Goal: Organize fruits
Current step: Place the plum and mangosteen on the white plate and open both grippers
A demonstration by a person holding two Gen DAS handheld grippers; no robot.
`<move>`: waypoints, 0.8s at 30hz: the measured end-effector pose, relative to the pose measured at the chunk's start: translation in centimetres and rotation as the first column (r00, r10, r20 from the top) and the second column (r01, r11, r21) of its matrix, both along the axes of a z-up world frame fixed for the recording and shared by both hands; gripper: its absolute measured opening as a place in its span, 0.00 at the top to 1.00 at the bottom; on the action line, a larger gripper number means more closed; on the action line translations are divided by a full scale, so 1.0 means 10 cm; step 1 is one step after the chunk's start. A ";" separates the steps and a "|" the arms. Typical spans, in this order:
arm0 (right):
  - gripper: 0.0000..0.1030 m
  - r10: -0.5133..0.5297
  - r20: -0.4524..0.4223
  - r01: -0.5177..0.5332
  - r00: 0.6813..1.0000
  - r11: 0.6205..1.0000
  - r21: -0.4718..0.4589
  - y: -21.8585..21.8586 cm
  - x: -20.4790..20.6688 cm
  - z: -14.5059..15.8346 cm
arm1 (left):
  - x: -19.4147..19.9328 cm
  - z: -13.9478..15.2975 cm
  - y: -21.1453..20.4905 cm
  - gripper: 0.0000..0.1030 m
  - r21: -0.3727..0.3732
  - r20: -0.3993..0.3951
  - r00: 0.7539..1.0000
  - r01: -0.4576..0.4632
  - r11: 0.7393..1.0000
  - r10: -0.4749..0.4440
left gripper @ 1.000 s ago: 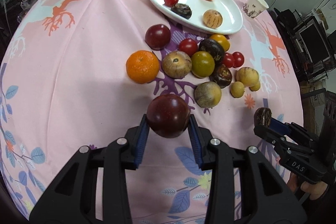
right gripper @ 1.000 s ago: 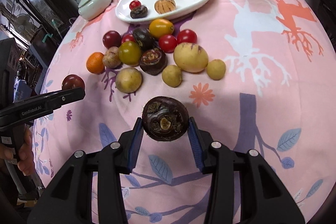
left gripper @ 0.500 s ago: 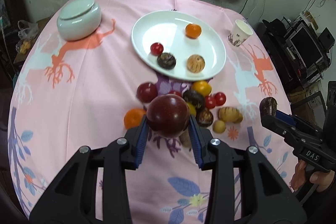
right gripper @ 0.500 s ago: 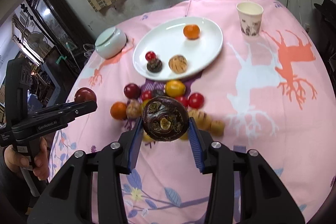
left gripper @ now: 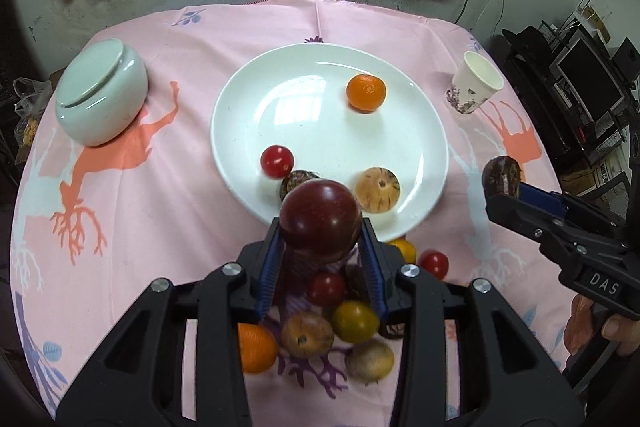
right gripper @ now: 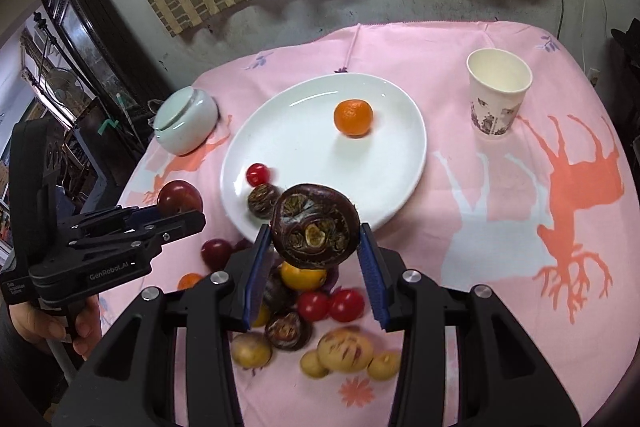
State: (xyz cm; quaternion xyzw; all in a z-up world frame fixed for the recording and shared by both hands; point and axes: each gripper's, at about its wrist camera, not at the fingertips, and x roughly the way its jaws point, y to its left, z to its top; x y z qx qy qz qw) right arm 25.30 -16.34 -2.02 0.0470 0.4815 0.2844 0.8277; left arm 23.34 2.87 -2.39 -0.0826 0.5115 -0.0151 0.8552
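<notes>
My left gripper [left gripper: 320, 227] is shut on a dark red plum [left gripper: 320, 217], held in the air over the near rim of the white plate [left gripper: 320, 83]. My right gripper [right gripper: 314, 231] is shut on a dark brown wrinkled fruit [right gripper: 314, 223], also over the plate's [right gripper: 312, 147] near edge. On the plate lie an orange [left gripper: 366, 93], a red cherry tomato [left gripper: 277, 161], a striped tan fruit [left gripper: 378, 189] and a dark fruit [right gripper: 262, 201]. Several loose fruits [left gripper: 352, 319] stay piled on the pink cloth below both grippers. Each gripper shows in the other's view, the right one [left gripper: 502, 179] and the left one [right gripper: 180, 201].
A pale green lidded bowl [left gripper: 100, 99] stands on the cloth left of the plate. A paper cup [right gripper: 498, 95] stands to the plate's right. The pink tablecloth [right gripper: 520, 207] covers a round table against a wall. A hand [left gripper: 600, 323] grips the right tool's handle.
Both grippers have risen and moved away from the fruit pile toward the plate, each carrying its fruit. The plate now sits much closer in both views.
</notes>
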 end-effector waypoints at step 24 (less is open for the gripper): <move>0.56 -0.086 -0.094 0.085 0.992 0.996 -0.008 0.11 0.44 -0.43 | 0.41 -0.19 -0.02 0.38 0.046 -0.004 0.999 -0.051 0.998 0.051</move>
